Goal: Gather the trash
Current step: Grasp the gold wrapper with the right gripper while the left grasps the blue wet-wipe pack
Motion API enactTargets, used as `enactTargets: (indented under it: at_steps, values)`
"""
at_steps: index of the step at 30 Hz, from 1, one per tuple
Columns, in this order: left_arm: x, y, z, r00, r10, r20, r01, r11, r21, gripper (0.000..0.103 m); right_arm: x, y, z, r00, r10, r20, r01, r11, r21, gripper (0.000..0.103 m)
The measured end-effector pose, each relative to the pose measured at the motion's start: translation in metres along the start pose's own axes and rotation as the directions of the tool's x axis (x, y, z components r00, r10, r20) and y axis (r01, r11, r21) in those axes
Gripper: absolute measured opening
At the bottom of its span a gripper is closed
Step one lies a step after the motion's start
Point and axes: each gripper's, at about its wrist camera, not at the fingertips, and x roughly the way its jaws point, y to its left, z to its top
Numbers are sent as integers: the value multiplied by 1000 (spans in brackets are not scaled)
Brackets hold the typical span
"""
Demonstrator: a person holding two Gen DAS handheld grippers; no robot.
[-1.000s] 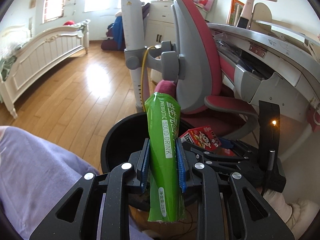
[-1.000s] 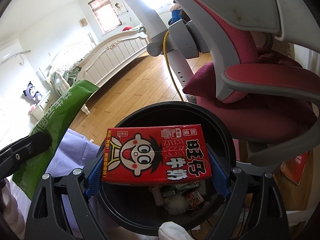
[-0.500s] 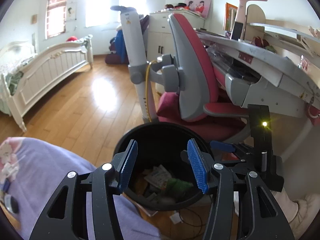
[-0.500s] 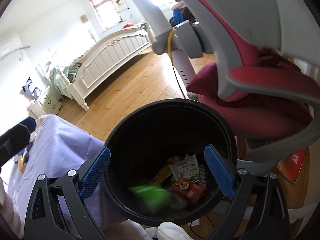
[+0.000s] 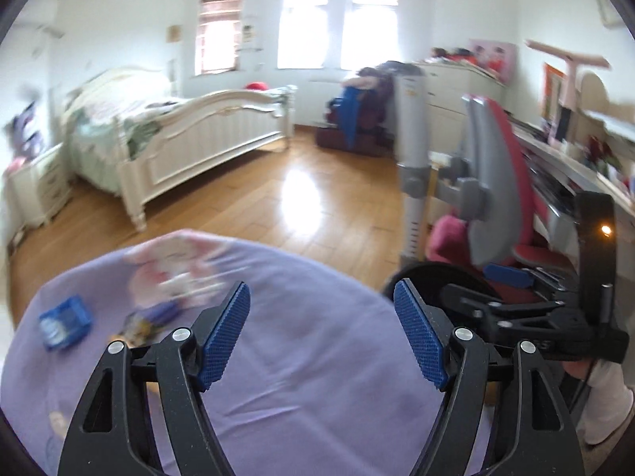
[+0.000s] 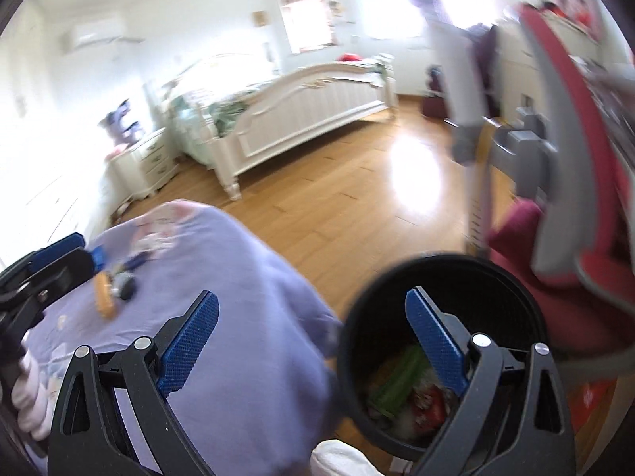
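Left wrist view
- left hand-held gripper (image 5: 321,331): blue pads spread and still widening, nothing between them, just lavender cloth underneath
- counter (image 5: 301,388): covered in a lavender cloth with a pinkish cartoon print near the far edge, pretty blurry
- blue wrapper (image 5: 65,320): small blue packet lying on the cloth at the left
- other scrap (image 5: 147,319): a darker, smeared bit just right of the blue wrapper, can't really tell what it is
- right hand-held gripper (image 5: 512,277): pokes in from the right, one blue pad showing, over by the bin
- trash bin (image 5: 436,277): only a slice of black rim peeks out, right of the counter edge
- background: white bed (image 5: 198,139) across the wooden floor, red and grey chair (image 5: 500,182) on the right

Right wrist view
- right hand-held gripper (image 6: 313,335): pads wide apart, empty; left pad is over the cloth, right pad over the bin mouth
- trash bin (image 6: 456,277): black round bin on the floor, right beside the counter
- green packet (image 6: 401,380): lying inside the bin
- red carton (image 6: 430,400): also down in the bin, next to the green packet
- trash on counter (image 6: 106,297): an orange-ish piece with a dark one touching it, blurred
- left hand-held gripper (image 6: 59,258): at the left edge over the cloth, near those bits
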Motion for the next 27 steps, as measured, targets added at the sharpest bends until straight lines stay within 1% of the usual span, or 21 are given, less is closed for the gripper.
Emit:
enactTargets:
  at_steps: [3,5,7,9,10,12,14,15,17,19,22,25,26,27]
  values:
    - [-17,56,-6,1000,28,-10,-29,997,-73,75,6,39,9,999,48,2,-47,996,-80,94]
    - [-28,88,-12,997,75,-17,-77,992,-105,75,9,63,12,997,81,-2,-81,988,-131,94]
    - [-38,124,-18,993,115,-25,-117,981,-154,74,16,90,16,992,128,-26,-130,973,-189,93]
    - [-47,163,-26,989,144,-41,-149,967,-209,67,21,116,16,987,154,-47,-160,955,-249,72]
    - [-49,182,-30,985,161,-55,-169,960,-224,63,25,128,16,984,165,-67,-177,944,-280,70]
    - [-51,212,-36,976,202,-84,-217,944,-247,62,37,156,14,970,207,-128,-239,911,-335,70]
    - [-48,244,-42,973,204,-105,-227,928,-296,61,48,179,13,958,236,-165,-282,886,-369,70]
    - [-46,261,-45,972,204,-116,-231,918,-323,61,55,190,13,953,241,-184,-296,873,-388,70]
    - [-38,286,-49,971,197,-138,-234,907,-349,61,65,211,10,946,243,-214,-314,848,-427,70]
    - [-27,299,-51,970,183,-159,-230,902,-367,61,77,229,6,935,251,-251,-343,820,-457,70]
    - [-12,316,-49,975,145,-166,-200,899,-389,61,93,245,-1,927,243,-285,-359,792,-493,70]
    - [2,318,-46,975,134,-176,-193,904,-382,61,105,253,-6,929,214,-301,-347,782,-517,70]
    - [6,315,-44,975,131,-179,-191,907,-376,59,109,253,-8,926,211,-312,-351,782,-514,70]
    - [11,315,-43,975,123,-185,-185,911,-369,54,112,253,-10,923,208,-322,-355,783,-510,70]
